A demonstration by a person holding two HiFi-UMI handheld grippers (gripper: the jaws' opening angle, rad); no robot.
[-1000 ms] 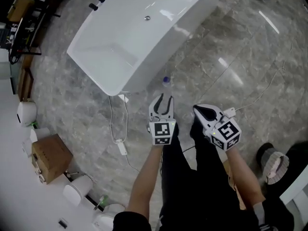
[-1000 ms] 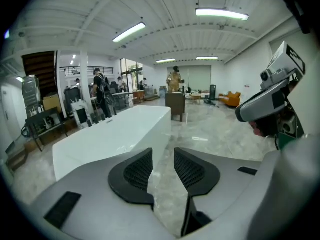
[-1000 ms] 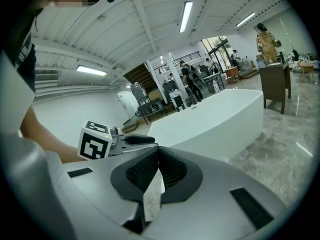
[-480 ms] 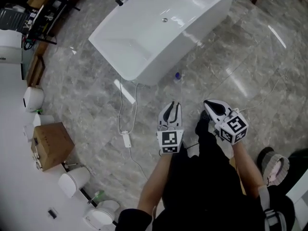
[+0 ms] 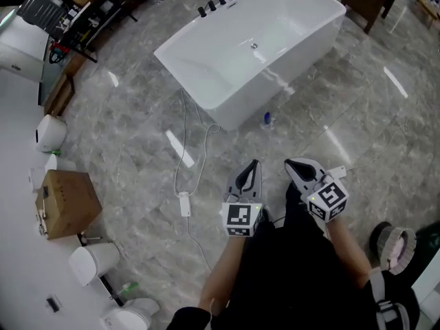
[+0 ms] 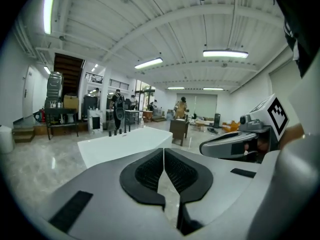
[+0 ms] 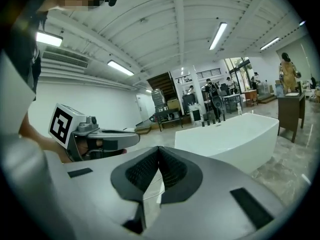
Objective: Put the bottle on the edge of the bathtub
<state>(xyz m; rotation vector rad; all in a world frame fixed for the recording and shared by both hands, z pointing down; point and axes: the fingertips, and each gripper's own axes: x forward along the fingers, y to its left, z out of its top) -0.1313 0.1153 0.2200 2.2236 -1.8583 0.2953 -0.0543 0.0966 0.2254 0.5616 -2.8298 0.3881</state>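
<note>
1. Bottle [image 5: 267, 119], blue-capped, stands on the floor right of centre in the head view, just beside the tub's lower side wall and well above both grippers.
2. Box [image 5: 65, 202] sits at the left edge, with white fixtures above and below it.
3. White block [image 5: 184, 203] lies on the floor left of centre, on a cable that runs down from the tub's near corner.
4. Tub [image 5: 302, 60] lies slantwise across the upper centre, with black taps on its far rim.
5. Left gripper [image 5: 255, 163] is at lower centre on a bare forearm [image 5: 223, 280] that reaches up from the bottom edge. It points up-frame toward the tub. Its jaws are closing, tips touching, with nothing between them.
6. Right gripper [image 5: 289, 162] is just to the right, near the other but apart from it, and angled up-left. Its jaws are pressed together and hold nothing.
</note>
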